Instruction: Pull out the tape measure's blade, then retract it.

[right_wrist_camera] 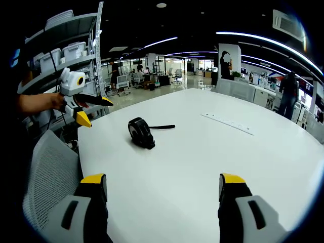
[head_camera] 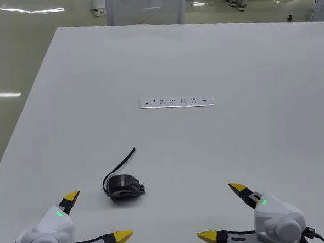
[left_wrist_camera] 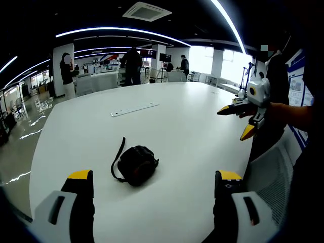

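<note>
A black tape measure [head_camera: 123, 186] with a black wrist strap lies on the white table [head_camera: 202, 58], blade retracted. My left gripper [head_camera: 96, 216] hovers near the front edge, just left of and nearer than the tape, jaws wide open and holding nothing. My right gripper [head_camera: 222, 211] hangs open at the front right, well apart from the tape. In the left gripper view the tape measure [left_wrist_camera: 136, 164] sits ahead between the yellow-tipped jaws, with the right gripper [left_wrist_camera: 235, 120] at the right. The right gripper view shows the tape measure [right_wrist_camera: 141, 132] ahead to the left, and the left gripper [right_wrist_camera: 95, 111] beyond it.
A white power strip [head_camera: 177, 102] lies flat in the middle of the table, beyond the tape. A mesh chair back [right_wrist_camera: 48, 172] stands by the table's near edge. People stand and sit among desks and shelves [right_wrist_camera: 66, 50] beyond the table.
</note>
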